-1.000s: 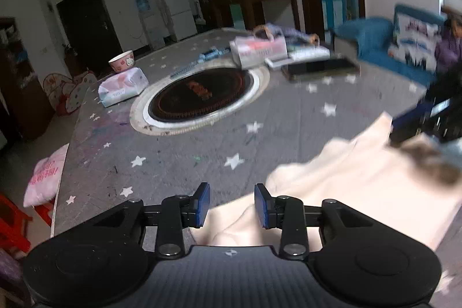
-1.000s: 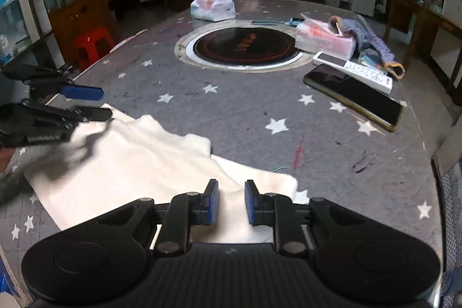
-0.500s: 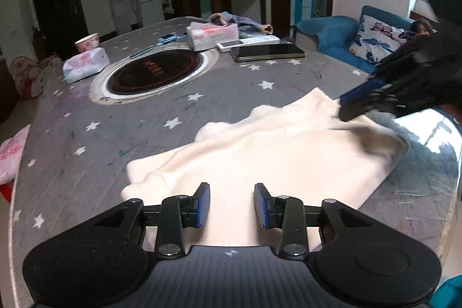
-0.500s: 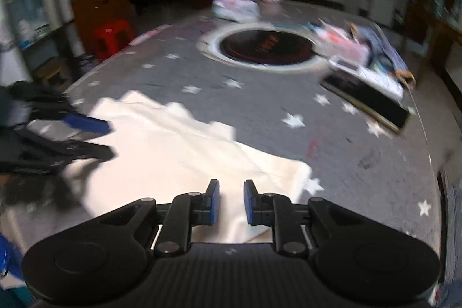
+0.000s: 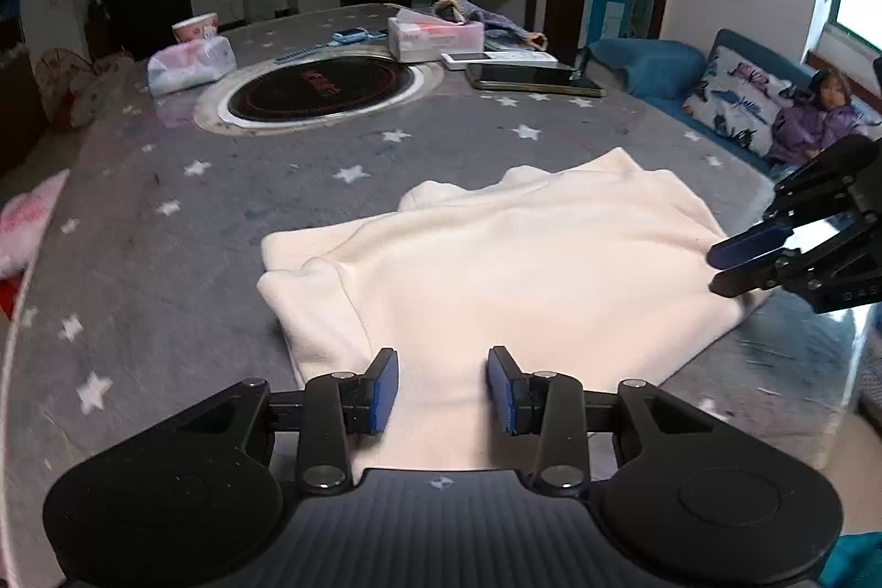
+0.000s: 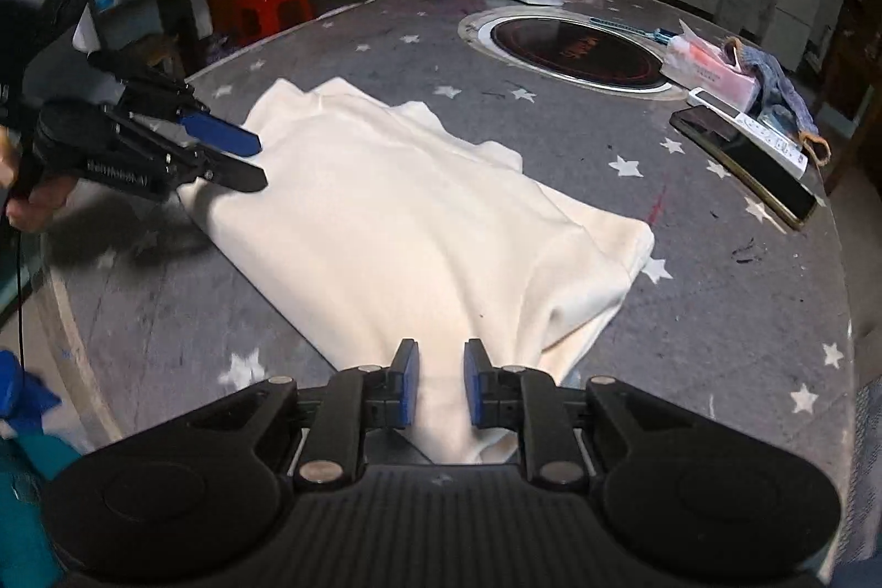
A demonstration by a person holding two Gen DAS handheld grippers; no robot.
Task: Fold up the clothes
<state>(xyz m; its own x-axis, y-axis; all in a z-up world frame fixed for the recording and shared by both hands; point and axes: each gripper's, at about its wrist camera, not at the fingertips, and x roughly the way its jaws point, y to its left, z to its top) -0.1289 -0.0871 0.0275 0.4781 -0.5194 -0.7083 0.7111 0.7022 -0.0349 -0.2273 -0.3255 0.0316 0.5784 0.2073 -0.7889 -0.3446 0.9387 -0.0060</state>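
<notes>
A cream garment [image 5: 512, 257] lies folded flat on the grey star-patterned table [image 5: 165, 290], with a sleeve fold along its left side. My left gripper [image 5: 442, 389] hovers open over the garment's near edge. My right gripper [image 5: 736, 263] sits at the garment's right edge, its fingers a little apart. In the right wrist view the cream garment [image 6: 397, 213] stretches away from my right gripper [image 6: 438, 384], which stands open with cloth showing in the narrow gap. The left gripper [image 6: 248, 158] is at the far left edge there, held by a hand.
A round black hob [image 5: 320, 86] is set into the table's middle. Behind it sit a tissue pack [image 5: 190, 59], a bowl [image 5: 195, 26], a tissue box [image 5: 435, 34], a remote and a dark phone [image 5: 534, 80]. The table edge [image 5: 799, 367] lies close on the right, a sofa beyond.
Both grippers have drawn back to opposite ends of the garment. It now lies centred in both views. Both grippers stay open as before.
</notes>
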